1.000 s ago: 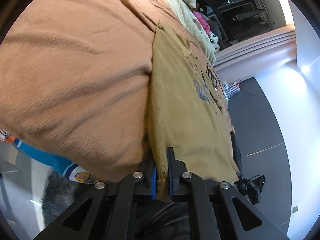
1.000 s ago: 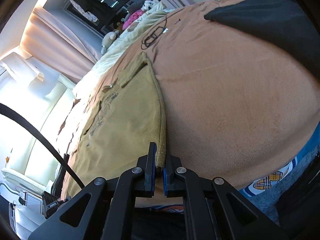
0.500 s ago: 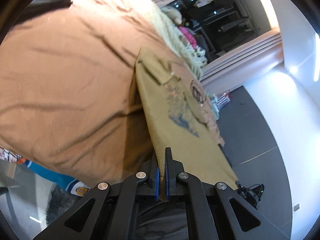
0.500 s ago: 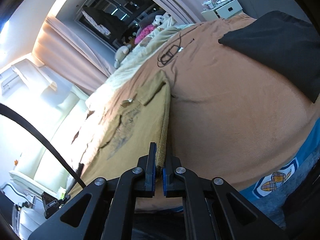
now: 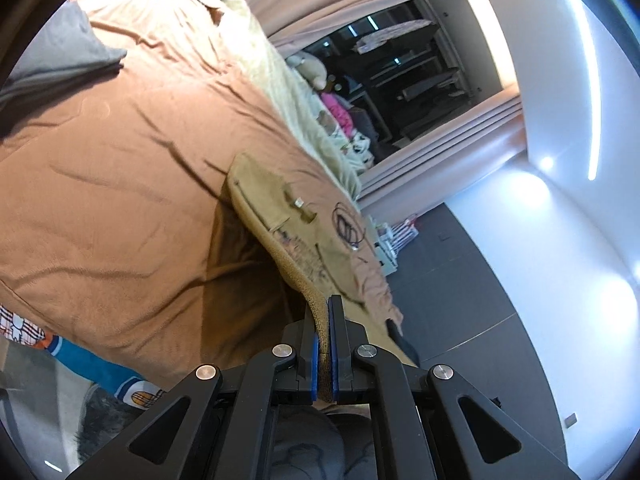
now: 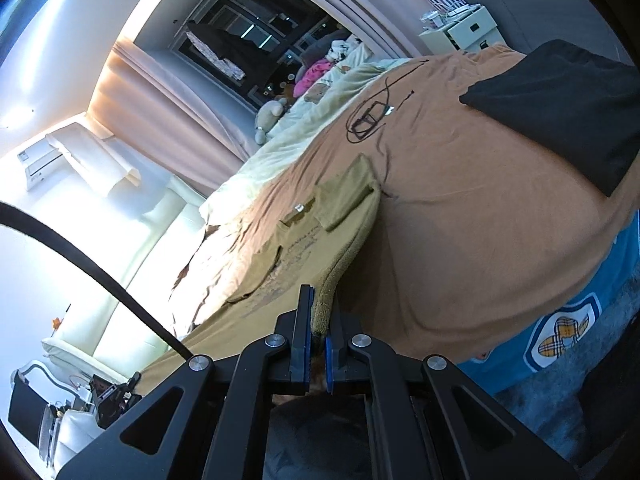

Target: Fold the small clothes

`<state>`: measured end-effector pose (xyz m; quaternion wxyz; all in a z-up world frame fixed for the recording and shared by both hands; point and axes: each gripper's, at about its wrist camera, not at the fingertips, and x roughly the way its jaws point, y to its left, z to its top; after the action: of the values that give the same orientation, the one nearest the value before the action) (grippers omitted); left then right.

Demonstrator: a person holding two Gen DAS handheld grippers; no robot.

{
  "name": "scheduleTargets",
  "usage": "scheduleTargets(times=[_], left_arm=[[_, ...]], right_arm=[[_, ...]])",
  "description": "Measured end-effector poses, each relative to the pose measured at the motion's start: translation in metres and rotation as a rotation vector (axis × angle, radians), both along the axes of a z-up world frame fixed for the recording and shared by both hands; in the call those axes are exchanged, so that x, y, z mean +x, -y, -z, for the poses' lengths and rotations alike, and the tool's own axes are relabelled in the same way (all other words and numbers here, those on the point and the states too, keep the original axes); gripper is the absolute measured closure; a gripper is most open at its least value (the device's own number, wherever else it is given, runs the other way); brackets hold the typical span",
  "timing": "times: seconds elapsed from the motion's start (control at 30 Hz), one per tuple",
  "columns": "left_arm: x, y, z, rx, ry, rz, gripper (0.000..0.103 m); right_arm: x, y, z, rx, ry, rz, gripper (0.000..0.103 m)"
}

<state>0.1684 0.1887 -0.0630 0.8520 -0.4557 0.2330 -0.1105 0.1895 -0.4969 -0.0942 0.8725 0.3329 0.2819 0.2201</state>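
Observation:
A small olive-tan shirt (image 5: 280, 216) with a faded print lies across the orange-brown bed cover (image 5: 120, 168), its near end lifted off the bed. My left gripper (image 5: 324, 320) is shut on one near corner of the hem. In the right wrist view the same shirt (image 6: 320, 224) stretches away from me, and my right gripper (image 6: 320, 312) is shut on the other near corner. A shadow under the raised cloth shows on the cover beside each grip. The shirt's far end with the folded sleeves still rests on the bed.
A grey folded cloth (image 5: 56, 60) lies far left on the bed, a black one (image 6: 560, 100) at the far right. A coiled black cable (image 6: 372, 116) sits beyond the shirt. Pale bedding and stuffed toys (image 6: 272, 112) line the far side. A blue patterned sheet (image 6: 560, 328) hangs at the bed's edge.
Both grippers have risen and pulled back with the shirt's hem in them. The near half of the shirt has come up off the cover and more of the room shows.

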Motion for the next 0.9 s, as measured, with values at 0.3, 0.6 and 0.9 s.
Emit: scheduleTargets(times=[0.3,0.6,0.9], left_arm=[[-0.032,0.0,-0.039,0.01,0.041,-0.015,0.1],[-0.073,0.007,-0.078,0.001,-0.016,-0.048,0.1],[-0.091,0.004,-0.088,-0.01,-0.013,-0.049,0.1]], right_arm=[[-0.028,0.01,-0.015,0.029,0.033,-0.005,0.102],[-0.049,0.029,-0.023,0.118,0.023,-0.027,0.102],[-0.046,0.036,-0.018,0.143,0.039,-0.044,0.102]])
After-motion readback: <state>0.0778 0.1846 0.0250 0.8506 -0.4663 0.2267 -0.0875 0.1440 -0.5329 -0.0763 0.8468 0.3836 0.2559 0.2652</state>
